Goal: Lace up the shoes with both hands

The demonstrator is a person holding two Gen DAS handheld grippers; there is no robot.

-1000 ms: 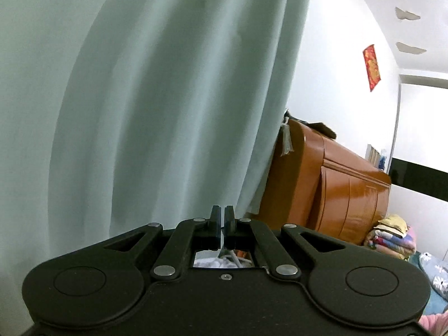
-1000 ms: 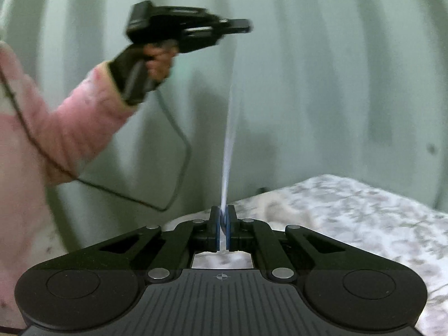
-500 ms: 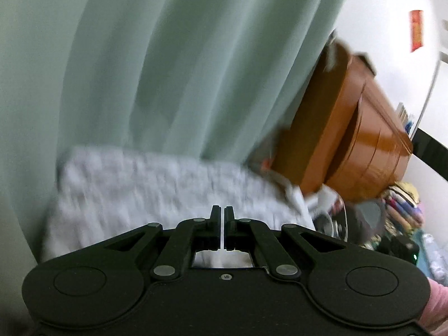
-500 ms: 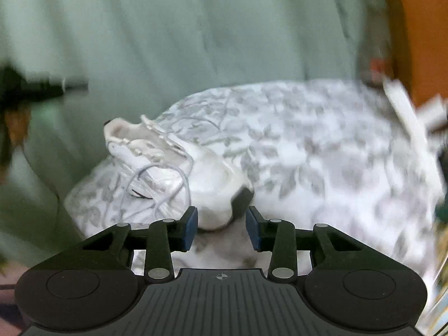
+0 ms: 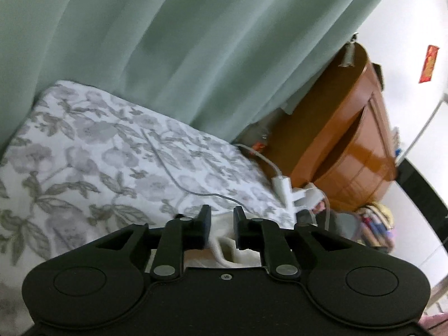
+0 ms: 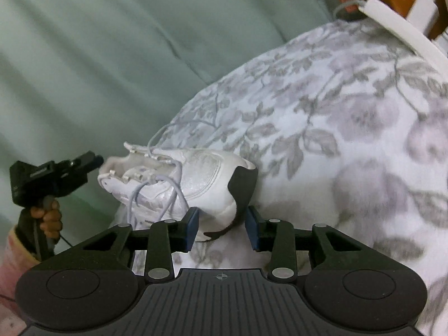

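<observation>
A white shoe (image 6: 196, 179) with a black heel patch (image 6: 243, 187) lies on the floral cloth (image 6: 336, 128), its pale laces (image 6: 156, 193) loose over its side. My right gripper (image 6: 222, 224) is open, its fingertips on either side of the heel end and not touching it. The left gripper (image 6: 95, 161), held by a hand (image 6: 47, 215), sits at the shoe's far end. In the left wrist view my left gripper (image 5: 222, 218) is open, with white shoe material (image 5: 224, 243) showing below the gap. A loose lace (image 5: 173, 173) trails across the cloth ahead of it.
A green curtain (image 5: 196, 42) hangs behind the cloth-covered surface (image 5: 84, 145). A white power strip (image 5: 291, 190) with a cable lies at the cloth's right edge, beside a brown wooden cabinet (image 5: 350, 140). A pink sleeve (image 6: 11, 254) shows at lower left.
Both grippers came down from holding a lace taut in the air to the shoe. The right one opened first, and the left one has now opened too, letting the lace go.
</observation>
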